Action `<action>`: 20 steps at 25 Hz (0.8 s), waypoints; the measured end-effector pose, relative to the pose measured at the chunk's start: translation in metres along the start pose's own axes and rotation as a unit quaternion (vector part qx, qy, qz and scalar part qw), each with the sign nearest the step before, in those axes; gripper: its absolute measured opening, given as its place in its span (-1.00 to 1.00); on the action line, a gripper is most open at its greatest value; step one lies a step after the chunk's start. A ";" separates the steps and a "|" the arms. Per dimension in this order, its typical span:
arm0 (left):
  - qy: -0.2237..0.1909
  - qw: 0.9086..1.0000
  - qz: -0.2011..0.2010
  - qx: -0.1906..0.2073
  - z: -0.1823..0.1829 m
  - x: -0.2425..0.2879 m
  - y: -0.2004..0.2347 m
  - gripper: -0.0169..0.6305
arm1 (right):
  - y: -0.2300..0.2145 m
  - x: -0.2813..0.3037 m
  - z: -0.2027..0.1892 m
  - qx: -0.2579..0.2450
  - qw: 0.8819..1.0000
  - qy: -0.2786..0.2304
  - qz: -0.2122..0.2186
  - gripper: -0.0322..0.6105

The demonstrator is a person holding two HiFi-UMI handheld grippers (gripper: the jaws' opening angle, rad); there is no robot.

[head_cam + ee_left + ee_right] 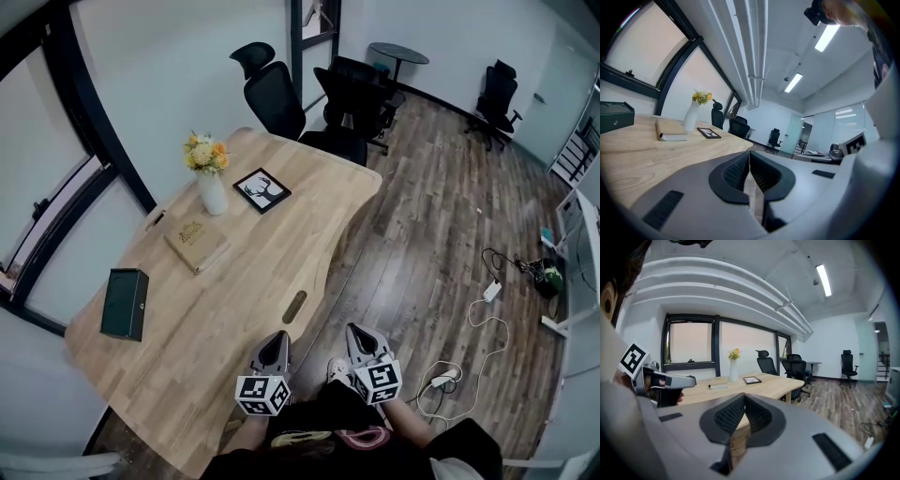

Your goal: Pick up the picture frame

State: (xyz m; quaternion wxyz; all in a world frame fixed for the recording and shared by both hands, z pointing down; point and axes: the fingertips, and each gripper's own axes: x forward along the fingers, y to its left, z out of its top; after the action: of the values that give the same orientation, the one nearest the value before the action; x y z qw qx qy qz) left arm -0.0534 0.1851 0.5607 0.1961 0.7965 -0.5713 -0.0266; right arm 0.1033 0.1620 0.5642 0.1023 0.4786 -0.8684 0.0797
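The black picture frame (262,189) lies flat on the far part of the wooden table (244,281), beside a white vase of flowers (210,176). It also shows far off as the picture frame (708,133) in the left gripper view and the picture frame (752,379) in the right gripper view. My left gripper (276,346) is shut and empty at the table's near edge. My right gripper (359,334) is shut and empty just off the table, over the floor. Both are far short of the frame.
A tan notebook (197,243) and a dark green box (125,303) lie on the table's left side. Black office chairs (281,98) stand beyond the far end. Cables and a power strip (441,380) lie on the wood floor at right.
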 end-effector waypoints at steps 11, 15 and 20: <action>-0.013 0.999 0.040 -0.003 0.011 0.097 -0.028 -0.89 | -0.095 0.053 0.012 -0.011 0.999 0.006 0.044 -0.87; -0.012 0.998 0.054 -0.004 0.012 0.122 -0.035 -0.89 | -0.126 0.067 0.015 -0.006 0.999 0.008 0.052 -0.87; -0.012 0.997 0.074 -0.011 0.013 0.146 -0.037 -0.89 | -0.151 0.081 0.020 -0.010 0.998 0.008 0.066 -0.87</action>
State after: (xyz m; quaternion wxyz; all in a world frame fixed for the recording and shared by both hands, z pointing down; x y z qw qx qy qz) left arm 0.0269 0.0575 0.5628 0.1991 0.7497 -0.6305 -0.0275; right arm 0.1874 0.0112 0.5714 0.1084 0.4183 -0.8982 0.0810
